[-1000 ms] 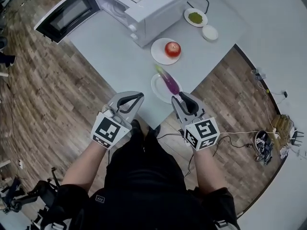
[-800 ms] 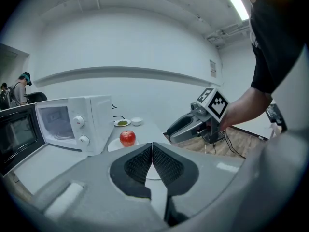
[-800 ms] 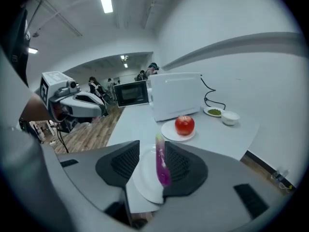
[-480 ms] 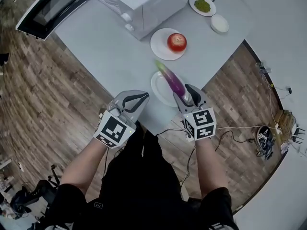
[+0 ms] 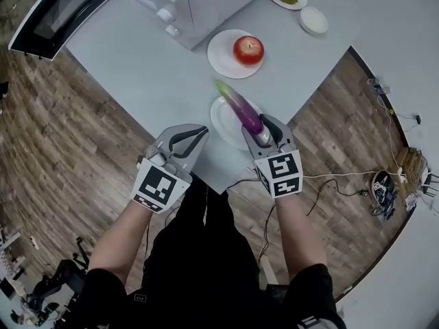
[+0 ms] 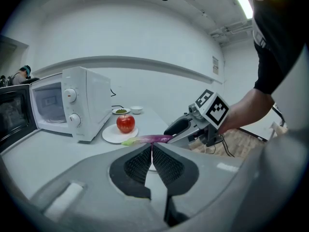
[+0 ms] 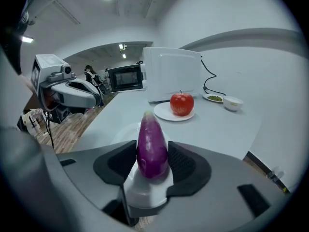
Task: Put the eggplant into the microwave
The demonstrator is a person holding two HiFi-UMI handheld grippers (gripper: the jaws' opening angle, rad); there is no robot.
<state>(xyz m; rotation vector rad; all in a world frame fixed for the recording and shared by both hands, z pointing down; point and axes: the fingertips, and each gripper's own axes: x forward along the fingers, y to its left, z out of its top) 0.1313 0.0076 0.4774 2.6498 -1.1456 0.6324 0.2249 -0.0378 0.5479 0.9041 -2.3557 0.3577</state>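
One boxy white microwave (image 5: 199, 5) stands on the grey table (image 5: 151, 67), its door open. The left gripper (image 6: 151, 151) has its ribbed jaws pressed together, empty. There are three round white plates. One plate (image 5: 221, 118) bears the glossy purple eggplant (image 5: 240, 112). Its blunt end lies between the right gripper (image 7: 153, 153) jaws, which have just been opening and stand wide. Another holds one red apple (image 5: 248, 49). One small bowl (image 5: 313, 20) sits at the far right.
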